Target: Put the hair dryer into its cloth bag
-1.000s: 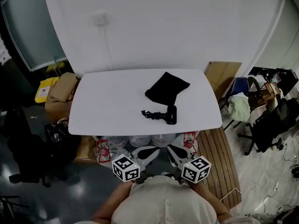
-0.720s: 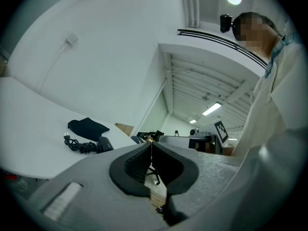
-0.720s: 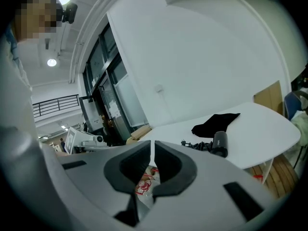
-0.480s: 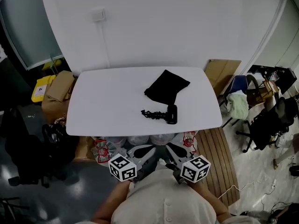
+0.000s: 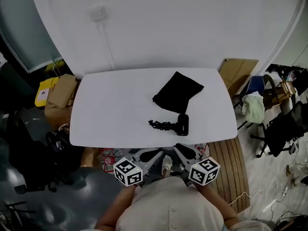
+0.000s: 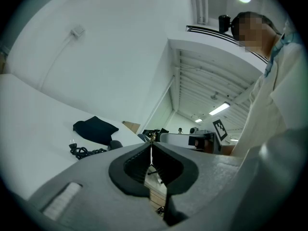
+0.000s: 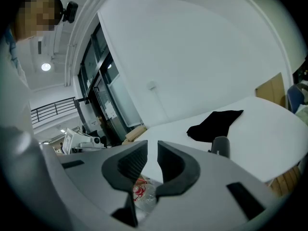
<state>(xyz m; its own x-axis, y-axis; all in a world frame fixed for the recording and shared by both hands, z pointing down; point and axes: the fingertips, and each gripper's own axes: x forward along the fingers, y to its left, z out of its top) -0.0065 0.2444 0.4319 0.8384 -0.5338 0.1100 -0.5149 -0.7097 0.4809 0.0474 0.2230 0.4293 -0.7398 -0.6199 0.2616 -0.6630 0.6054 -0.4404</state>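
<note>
Head view: dryer (image 5: 183,123) near table (image 5: 110,105) edge

White table (image 5: 110,109); cardboard box (image 5: 61,91) (brown) beside its left end.

The left tongs (image 6: 151,147) press together, empty, with the cloth bag (image 6: 95,130) and hair dryer (image 6: 114,145) on the table (image 6: 29,129) beyond.

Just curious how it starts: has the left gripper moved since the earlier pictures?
Yes: the left gripper has come nearer the table's near edge.
</note>
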